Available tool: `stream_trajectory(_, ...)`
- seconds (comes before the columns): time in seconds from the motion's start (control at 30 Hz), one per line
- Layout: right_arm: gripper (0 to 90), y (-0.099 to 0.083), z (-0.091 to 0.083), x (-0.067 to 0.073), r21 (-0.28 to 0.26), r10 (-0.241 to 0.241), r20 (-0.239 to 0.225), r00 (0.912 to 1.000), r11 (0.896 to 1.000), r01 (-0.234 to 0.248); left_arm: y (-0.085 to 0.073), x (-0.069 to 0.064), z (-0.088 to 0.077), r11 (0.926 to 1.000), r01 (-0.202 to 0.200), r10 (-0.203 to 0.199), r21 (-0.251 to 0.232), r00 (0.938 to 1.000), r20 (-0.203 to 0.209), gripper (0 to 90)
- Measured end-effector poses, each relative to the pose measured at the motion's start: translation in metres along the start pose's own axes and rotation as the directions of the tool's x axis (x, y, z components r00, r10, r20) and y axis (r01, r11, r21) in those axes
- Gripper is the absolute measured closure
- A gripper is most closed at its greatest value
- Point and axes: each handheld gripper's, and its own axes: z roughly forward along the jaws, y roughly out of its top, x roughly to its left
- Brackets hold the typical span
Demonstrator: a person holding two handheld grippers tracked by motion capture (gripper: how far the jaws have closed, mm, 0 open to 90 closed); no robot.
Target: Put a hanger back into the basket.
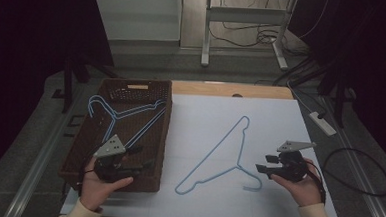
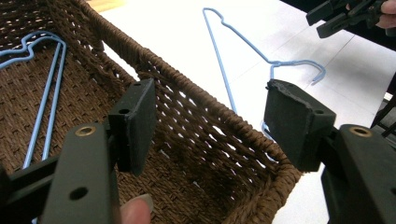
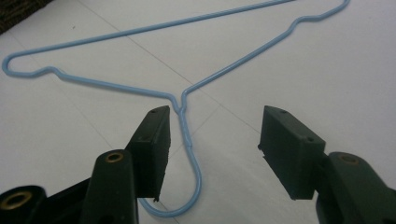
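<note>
High view. I count one blue wire hanger (image 1: 223, 157) lying flat on the white worktop (image 1: 276, 203), hook toward my right hand, well apart from the brown wicker basket (image 1: 85, 170). Two more blue hangers in the basket (image 1: 125, 112) rest on its woven floor. Left claw (image 1: 145, 164) hangs over the basket's near end; right claw (image 1: 259, 168) sits level just beside the loose hanger's hook.

Left gripper view. Left claw (image 2: 210, 116) stands wide, nothing between its pads; the basket's rim (image 2: 196, 88) runs under the gap. Basket hangers lie at the far left of the frame, the worktop hanger (image 2: 219, 60) beyond the rim.

Right gripper view. Right claw (image 3: 212, 149) is spread with pads off the wire; the hanger's neck (image 3: 184, 126) and hook (image 3: 196, 186) lie between the jaws, untouched, the neck close to the left pad.

Risks, as I judge them: the wire is thin and flat on the worktop, so a closing pinch may ride over it or skid it sideways; gripped at the hook alone, the long body could swing and catch the basket rim, or tangle with the two hangers inside.
</note>
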Motion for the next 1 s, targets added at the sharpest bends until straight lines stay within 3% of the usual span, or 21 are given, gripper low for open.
stream_trajectory(0.3, 41.8, 0.01, 0.006, 0.001, 0.052, -0.038, -0.004, 0.9993, 0.998, 0.038, 0.0, -0.001, 0.001, 1.0, -0.006, 0.006, -0.002, 1.0, -0.001, 34.8)
stream_trajectory(0.53, 42.5, 0.017, 0.019, 0.001, 0.158, -0.087, -0.003, 0.9962, 0.984, 0.086, -0.001, -0.003, 0.005, 0.9999, -0.009, 0.009, 0.007, 1.0, 0.005, 34.7)
stream_trajectory(0.6, 43.0, 0.018, 0.027, 0.002, 0.22, -0.111, -0.016, 0.9936, 0.969, 0.112, -0.001, -0.003, 0.005, 0.9999, -0.01, 0.01, 0.006, 0.9999, 0.006, 34.7)
stream_trajectory(0.8, 44.7, 0.018, 0.038, 0.003, 0.303, -0.132, -0.026, 0.9909, 0.944, 0.134, 0.0, -0.003, 0.005, 0.9999, -0.011, 0.011, 0.008, 0.9999, 0.007, 34.7)
stream_trajectory(1.0, 49.3, 0.016, 0.046, 0.006, 0.382, -0.167, -0.044, 0.985, 0.908, 0.171, -0.001, -0.004, 0.007, 0.9999, -0.012, 0.012, 0.011, 0.9999, 0.009, 34.7)
